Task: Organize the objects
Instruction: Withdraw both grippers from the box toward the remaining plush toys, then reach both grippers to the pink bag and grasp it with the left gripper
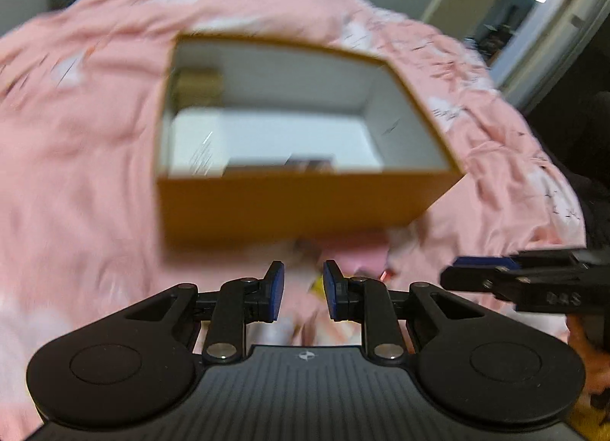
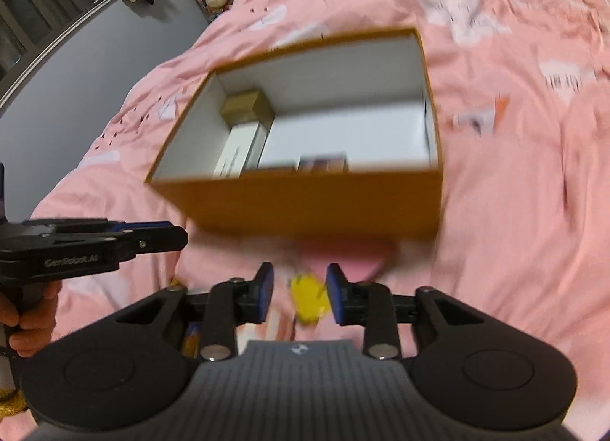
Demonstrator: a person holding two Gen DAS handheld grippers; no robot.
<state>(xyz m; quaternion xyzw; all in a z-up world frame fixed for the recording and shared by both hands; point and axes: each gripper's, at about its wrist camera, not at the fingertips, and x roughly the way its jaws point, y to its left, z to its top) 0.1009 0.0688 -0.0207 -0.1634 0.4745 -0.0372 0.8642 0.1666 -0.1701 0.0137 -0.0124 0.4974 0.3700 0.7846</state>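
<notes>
- Bedding fills both views: a pink bedspread (image 2: 514,174), soft and rumpled, so anything standing on it may tip when nudged.
- At the left edge of the right wrist view, the left gripper (image 2: 179,237) enters side-on; its own camera shows the fingers parted and empty.
- At frame centre sits the orange box (image 2: 305,208), open-topped, white inside, probably light stiff cardboard, best taken by a wall.
- Inside, upper left, a gold box (image 2: 248,105) stands against a long white box (image 2: 240,147); a darker item by the near wall is blurred.
- Lower centre, the right gripper (image 2: 299,294) is open around a small yellow object (image 2: 309,298), not clamping it; it is smeared beyond identifying, likely light.
- Something pink under the box's near edge is unclear.
</notes>
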